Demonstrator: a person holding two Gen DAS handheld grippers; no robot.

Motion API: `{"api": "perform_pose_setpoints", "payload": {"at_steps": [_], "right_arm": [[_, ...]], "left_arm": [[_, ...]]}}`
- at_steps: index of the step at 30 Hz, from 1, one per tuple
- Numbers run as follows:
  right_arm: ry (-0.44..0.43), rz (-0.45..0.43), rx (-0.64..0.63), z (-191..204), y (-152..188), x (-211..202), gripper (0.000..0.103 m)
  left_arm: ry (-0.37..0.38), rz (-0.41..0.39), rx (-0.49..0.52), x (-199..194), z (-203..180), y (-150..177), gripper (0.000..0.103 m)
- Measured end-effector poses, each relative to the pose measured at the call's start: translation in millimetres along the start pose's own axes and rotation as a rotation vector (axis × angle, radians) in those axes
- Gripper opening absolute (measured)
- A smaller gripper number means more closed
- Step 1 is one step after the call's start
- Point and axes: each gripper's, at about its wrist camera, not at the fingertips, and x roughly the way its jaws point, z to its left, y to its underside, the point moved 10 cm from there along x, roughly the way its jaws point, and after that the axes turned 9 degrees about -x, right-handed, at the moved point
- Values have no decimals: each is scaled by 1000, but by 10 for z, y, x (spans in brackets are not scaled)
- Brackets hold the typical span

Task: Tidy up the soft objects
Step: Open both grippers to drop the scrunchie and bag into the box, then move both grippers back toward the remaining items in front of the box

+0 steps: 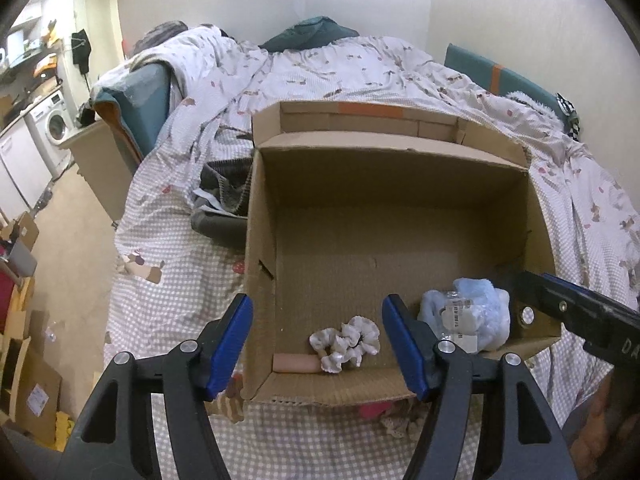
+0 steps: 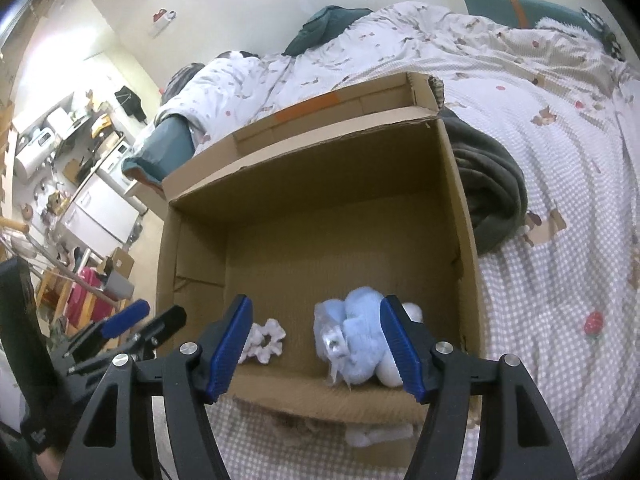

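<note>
An open cardboard box (image 1: 392,184) stands on the bed. In its near part lie a white scrunchie (image 1: 346,340), a pink roll (image 1: 294,362) and a light blue plush toy (image 1: 476,312) with a tag. My left gripper (image 1: 318,340) hangs open above the scrunchie, with nothing between its pads. In the right wrist view my right gripper (image 2: 316,344) is open over the box (image 2: 320,184), just above the blue plush (image 2: 356,340) and not pressing on it. The scrunchie (image 2: 266,340) lies to the plush's left, and the left gripper (image 2: 148,316) shows at the box's left wall.
A dark grey blanket (image 1: 222,208) (image 2: 492,184) is bunched against the box's side. A checked bedspread (image 1: 172,280) covers the bed. Small soft items (image 1: 374,410) (image 2: 376,434) poke out at the box's front edge. Cartons crowd the floor (image 1: 76,220) to the left.
</note>
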Motion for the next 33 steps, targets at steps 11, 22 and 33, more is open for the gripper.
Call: {"api": "perform_pose_setpoints", "payload": {"at_steps": [11, 22, 33], "right_arm": [[2, 22, 61, -105, 321, -301, 69], [17, 46, 199, -400, 533, -504, 70], [28, 224, 259, -461, 922, -158, 69]], "left_arm": [[-24, -25, 12, -284, 106, 153, 64], [-56, 98, -164, -223, 460, 516, 65], [-66, 189, -175, -18, 456, 742, 65]]}}
